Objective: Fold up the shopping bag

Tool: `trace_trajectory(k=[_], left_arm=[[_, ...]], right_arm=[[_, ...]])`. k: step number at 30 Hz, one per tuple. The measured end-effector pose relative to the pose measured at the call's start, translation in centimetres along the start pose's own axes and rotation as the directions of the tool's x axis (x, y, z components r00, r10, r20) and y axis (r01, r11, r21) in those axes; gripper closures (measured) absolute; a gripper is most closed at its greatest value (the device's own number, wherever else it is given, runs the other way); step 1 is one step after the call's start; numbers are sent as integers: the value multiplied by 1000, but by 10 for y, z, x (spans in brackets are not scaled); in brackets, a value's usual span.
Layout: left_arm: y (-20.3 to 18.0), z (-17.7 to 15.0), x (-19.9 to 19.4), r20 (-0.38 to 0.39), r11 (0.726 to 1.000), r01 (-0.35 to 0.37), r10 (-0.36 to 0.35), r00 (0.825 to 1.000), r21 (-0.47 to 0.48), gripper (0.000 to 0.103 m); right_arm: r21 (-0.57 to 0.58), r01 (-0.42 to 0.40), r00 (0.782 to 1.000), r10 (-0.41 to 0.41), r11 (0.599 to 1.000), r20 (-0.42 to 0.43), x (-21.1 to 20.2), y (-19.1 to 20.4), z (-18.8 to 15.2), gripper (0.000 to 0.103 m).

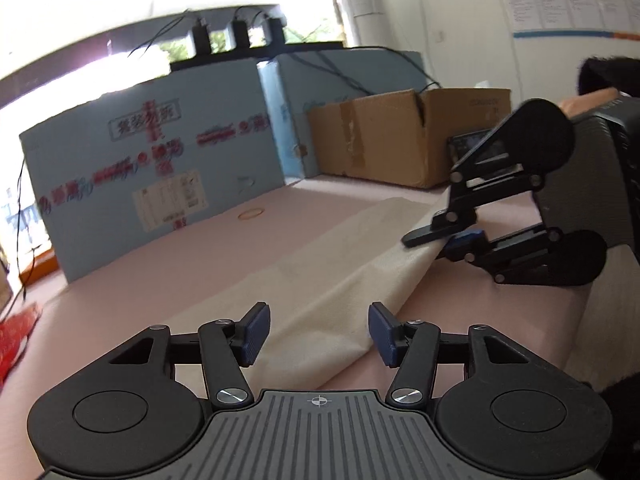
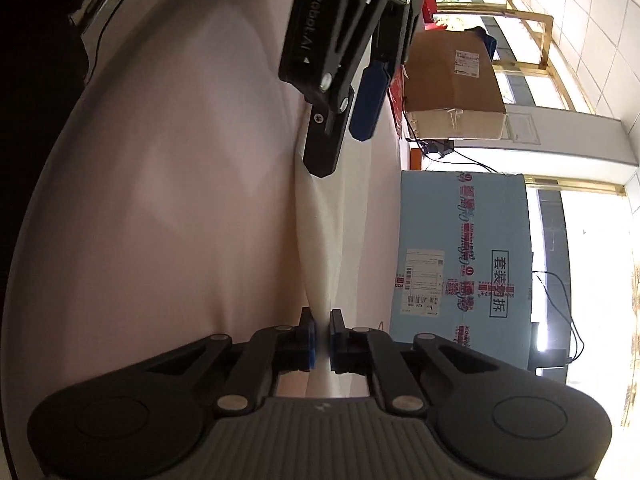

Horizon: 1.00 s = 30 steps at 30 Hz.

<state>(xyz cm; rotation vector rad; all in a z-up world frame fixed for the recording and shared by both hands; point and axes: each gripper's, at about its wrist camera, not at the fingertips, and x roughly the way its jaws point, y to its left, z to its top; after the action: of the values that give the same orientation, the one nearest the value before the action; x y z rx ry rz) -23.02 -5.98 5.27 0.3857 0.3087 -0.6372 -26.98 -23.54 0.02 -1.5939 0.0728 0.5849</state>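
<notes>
Bag: I am seeing the cream cloth shopping bag (image 1: 320, 280) lying flat as a long folded strip on the pink table (image 1: 168, 280), running from just under my left gripper away toward my right gripper. Its near edge is lifting slightly off the tabletop on the right side.

Left gripper: my left gripper (image 1: 319, 334) is hovering over the near end of the bag with its jaws standing wide apart. The blue pads (image 1: 256, 334) are sitting either side of the cloth, gripping nothing. In the right wrist view I am seeing it (image 2: 344, 148) from the side, pointing down at the strip.

Right gripper: my right gripper (image 2: 321, 340) is pinching the far end of the bag (image 2: 332, 240); the jaws are nearly closed, with only the thin edge of cloth between the pads. From the left wrist view it (image 1: 436, 240) is reaching in from the right, and the cloth is rising to meet its fingers.

Table: a rubber band (image 1: 251, 213) is lying well beyond the bag, near the blue box.

Surroundings: a large blue box (image 1: 160, 168) with red tape and a paper label is standing at the back of the table, and a brown cardboard box (image 1: 400, 140) is sitting beside it to the right.
</notes>
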Motion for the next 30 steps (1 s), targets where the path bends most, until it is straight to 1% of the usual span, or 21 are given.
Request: trace_trajectory(k=[1,3,6,7,8,9,11,12,13,14,15,16,17,18,19,20,21,23,26,28,30], left_arm=[[-4,3,0,7,999,25,-25,1000,29,48],[-12,7,4,-10,994,76,-75,997,84,48],[-21,6,11,-54,981,108,-100,993,161,49],[-19,6,12,-67,980,122,-113,991,155,52],[-14,7,12,-81,980,147,-137,987,133,66],[-8,8,12,-92,979,173,-164,982,106,71],[10,8,12,-113,967,253,-250,962,7,78],[19,6,13,-116,958,283,-288,951,-53,78],[33,2,15,-120,941,308,-325,938,-138,78],[45,-3,17,-119,922,324,-353,928,-209,79],[54,-8,18,-108,908,330,-367,924,-258,79],[65,-13,18,-92,884,339,-386,918,-323,79],[75,-19,18,-81,860,341,-398,914,-379,79],[82,-23,17,-69,841,346,-408,910,-415,79],[90,-29,17,-51,816,350,-417,907,-461,79],[97,-35,16,-34,790,354,-426,904,-501,79],[101,-39,16,-21,771,358,-433,901,-527,79],[108,-46,13,-4,752,347,-422,907,-560,78],[116,-51,9,8,737,327,-401,916,-592,77],[120,-56,6,15,728,309,-380,925,-613,77],[122,-59,3,21,718,294,-362,932,-631,77]], right_arm=[[18,-13,1000,13,1000,7,-3,-2,0,96],[48,-31,999,30,998,14,-4,-6,-2,96],[153,-85,996,80,985,43,-17,-18,-4,96],[214,-122,992,111,969,63,-24,-25,-6,96],[255,-148,988,132,956,78,-28,-30,-8,96],[307,-183,982,162,934,92,-30,-36,-12,96],[434,-272,962,238,859,132,-34,-53,-23,95],[506,-326,945,284,798,160,-32,-62,-33,94],[579,-381,923,334,721,193,-27,-71,-44,91],[626,-422,902,370,655,221,-24,-77,-53,89],[696,-475,869,411,538,276,-16,-84,-72,89],[747,-509,841,432,427,326,-10,-90,-88,86],[778,-526,822,440,344,362,-5,-94,-101,84],[808,-539,802,439,238,405,0,-96,-119,83],[832,-545,780,429,106,456,5,-96,-141,82],[841,-541,765,409,-11,497,7,-94,-162,82],[840,-538,758,396,-72,519,9,-92,-174,81],[818,-540,738,355,-197,573,9,-84,-197,81],[787,-537,727,308,-304,614,12,-76,-215,81],[766,-529,727,271,-366,632,11,-70,-227,81],[762,-519,736,252,-388,629,17,-71,-231,81]])
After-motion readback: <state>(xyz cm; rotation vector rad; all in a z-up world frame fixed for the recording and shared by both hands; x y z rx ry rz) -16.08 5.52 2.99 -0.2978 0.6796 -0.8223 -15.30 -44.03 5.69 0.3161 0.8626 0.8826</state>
